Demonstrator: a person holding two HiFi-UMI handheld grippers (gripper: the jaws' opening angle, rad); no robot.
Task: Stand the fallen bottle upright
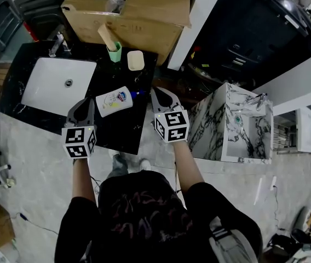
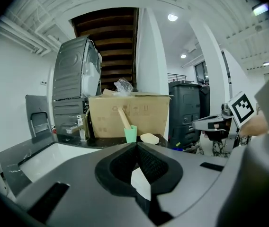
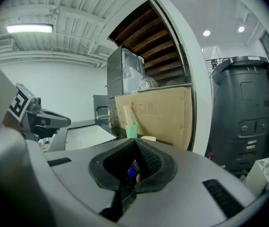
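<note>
bottle (image 1: 114, 101): lying on its side on dark surface (image 1: 117, 130) | left tongs (image 1: 88, 104): pressed together, empty, just beside bottle | right tongs (image 1: 158, 93): pressed together, empty, near bottle's other end

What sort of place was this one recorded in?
Probably a mock bathroom corner in a warehouse or showroom: a black counter with a white sink and tap, a second marble sink unit standing loose beside it, and a big cardboard box behind.

Head view overhead; gripper views level, sharing cardboard box (image 2: 144, 112).
</note>
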